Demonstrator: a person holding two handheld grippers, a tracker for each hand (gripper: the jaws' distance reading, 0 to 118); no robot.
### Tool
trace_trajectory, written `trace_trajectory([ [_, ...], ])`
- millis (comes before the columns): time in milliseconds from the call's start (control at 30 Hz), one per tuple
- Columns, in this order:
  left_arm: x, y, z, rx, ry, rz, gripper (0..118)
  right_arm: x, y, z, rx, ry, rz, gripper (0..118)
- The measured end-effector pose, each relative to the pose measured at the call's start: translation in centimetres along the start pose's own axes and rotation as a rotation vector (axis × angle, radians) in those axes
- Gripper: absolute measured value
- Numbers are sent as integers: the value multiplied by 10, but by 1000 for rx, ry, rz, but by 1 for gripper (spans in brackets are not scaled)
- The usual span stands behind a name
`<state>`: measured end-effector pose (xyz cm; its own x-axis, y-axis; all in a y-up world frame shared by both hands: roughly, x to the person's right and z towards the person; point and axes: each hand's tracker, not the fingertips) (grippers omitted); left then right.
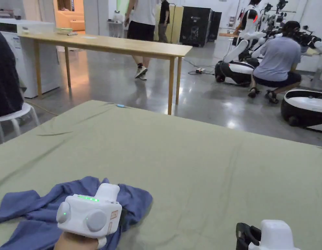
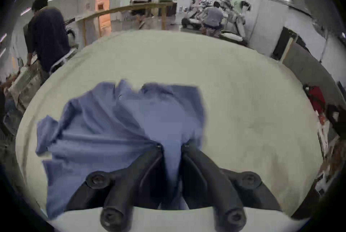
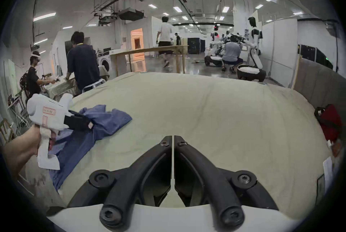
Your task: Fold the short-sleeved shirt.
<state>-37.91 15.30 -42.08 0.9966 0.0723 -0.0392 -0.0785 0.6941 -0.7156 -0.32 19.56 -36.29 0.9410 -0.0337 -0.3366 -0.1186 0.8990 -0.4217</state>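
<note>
— Blue and crumpled, the shirt [image 1: 43,208] lies in a heap at the near left of the green sheet [image 1: 205,169] covering the table. No sleeve or hem is laid flat yet, so I judge the folding hasn't really started.

— What has hold of it?

— The left gripper [image 2: 171,148]. In its own view a band of blue cloth runs up between the two jaws, which stand a little apart with fabric bunched against both, so I read it as clamped on the shirt.

— And the right gripper [image 3: 173,139]?

— Jaws together on nothing, over bare sheet, well apart from the shirt.

— So what could go wrong?

— The left may be pinching several layers at once. Lifting then would drag the heap along as a lump instead of opening it. A thin pinch could also slip out mid-lift.

— Anything else?

— The sheet is loose and already creased; a low jaw might snag it along with the shirt.
</note>
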Motion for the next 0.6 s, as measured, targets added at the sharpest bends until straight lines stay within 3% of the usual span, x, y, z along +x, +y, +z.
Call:
trace_trajectory([
  [100,43,20,4,62,-127,-8,6,35,-2,27,20,-66,-32,3],
  [400,283,69,47,212,-462,-220,6,152,-16,117,75,-271,-132,3],
  [600,433,44,13,109,-574,-373,6,220,-35,157,89,-379,-177,3],
])
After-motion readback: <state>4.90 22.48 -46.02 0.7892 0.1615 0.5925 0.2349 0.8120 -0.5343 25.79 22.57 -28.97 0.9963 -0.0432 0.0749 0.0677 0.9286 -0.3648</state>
